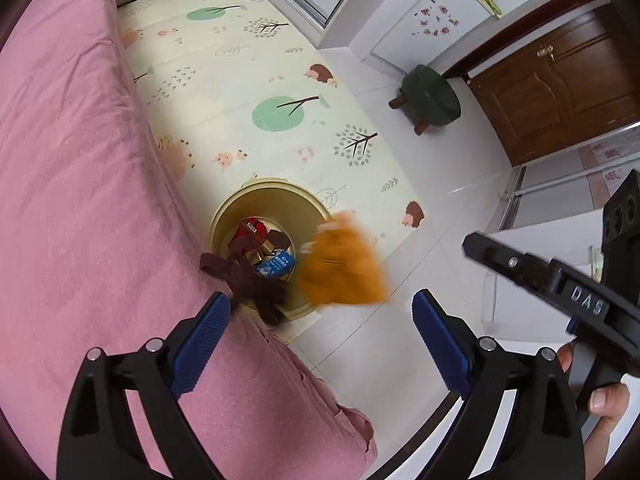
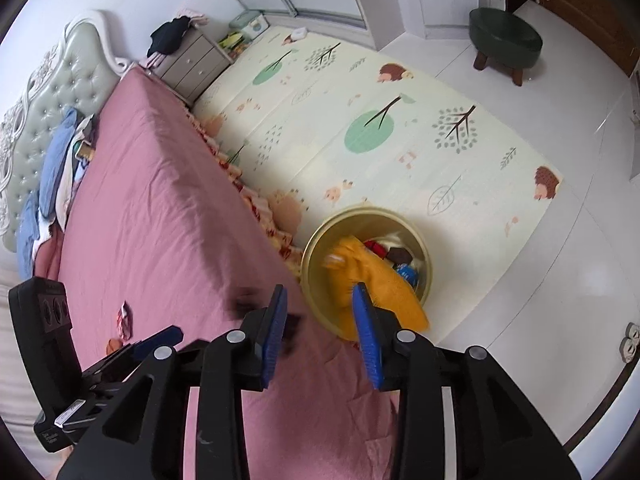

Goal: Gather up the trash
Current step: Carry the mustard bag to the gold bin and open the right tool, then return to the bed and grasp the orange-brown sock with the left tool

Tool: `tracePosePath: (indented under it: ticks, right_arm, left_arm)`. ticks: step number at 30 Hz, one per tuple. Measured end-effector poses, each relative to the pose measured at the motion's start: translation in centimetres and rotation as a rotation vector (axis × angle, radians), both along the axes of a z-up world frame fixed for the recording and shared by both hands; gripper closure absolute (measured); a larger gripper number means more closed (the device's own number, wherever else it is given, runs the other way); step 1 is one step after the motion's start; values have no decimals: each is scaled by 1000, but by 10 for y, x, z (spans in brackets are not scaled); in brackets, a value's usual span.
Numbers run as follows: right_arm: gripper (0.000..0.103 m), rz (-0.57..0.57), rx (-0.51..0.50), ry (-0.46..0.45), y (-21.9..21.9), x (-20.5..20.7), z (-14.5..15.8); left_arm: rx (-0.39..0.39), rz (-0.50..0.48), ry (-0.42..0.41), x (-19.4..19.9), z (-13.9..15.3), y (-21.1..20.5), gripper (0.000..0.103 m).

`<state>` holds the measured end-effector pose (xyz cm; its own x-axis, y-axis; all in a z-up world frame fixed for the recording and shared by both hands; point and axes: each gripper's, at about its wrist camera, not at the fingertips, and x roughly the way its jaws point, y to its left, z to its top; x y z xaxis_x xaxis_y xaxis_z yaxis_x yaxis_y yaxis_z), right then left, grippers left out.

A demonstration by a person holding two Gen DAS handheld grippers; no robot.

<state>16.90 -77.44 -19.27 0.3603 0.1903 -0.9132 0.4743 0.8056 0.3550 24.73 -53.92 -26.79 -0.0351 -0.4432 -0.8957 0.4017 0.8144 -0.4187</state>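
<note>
A round yellow bin [image 1: 236,216] stands on the play mat beside the bed; it also shows in the right wrist view [image 2: 316,248]. It holds red, brown and blue wrappers [image 1: 260,244]. A blurred orange bag [image 1: 344,268] is in mid-air over the bin's rim, also in the right wrist view [image 2: 380,284]. A blurred dark brown wrapper [image 1: 248,280] is in the air at the bed edge above the bin. My left gripper [image 1: 322,312] is open and empty above the bin. My right gripper [image 2: 320,300] is open and empty. A small red-white wrapper [image 2: 125,318] lies on the bed.
The pink bed [image 1: 72,160] fills the left side. A patterned play mat [image 1: 240,80] covers the floor. A green stool [image 1: 430,96] stands near the wooden door [image 1: 560,84]. A nightstand [image 2: 192,64] and clothes [image 2: 56,160] are by the headboard.
</note>
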Motion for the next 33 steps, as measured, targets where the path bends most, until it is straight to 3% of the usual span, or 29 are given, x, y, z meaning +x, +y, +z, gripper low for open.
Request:
tracePosePath:
  ticks: [8, 15, 33]
  right_arm:
    - [69, 4, 21, -23, 9, 8, 6]
    - [69, 81, 25, -30, 47, 18, 13]
    - [69, 409, 98, -12, 257, 47, 9]
  left_arm:
    - [-65, -6, 15, -4, 7, 15, 11]
    - [-59, 88, 34, -8, 7, 65, 11]
    - [-12, 449, 19, -25, 10, 281, 11]
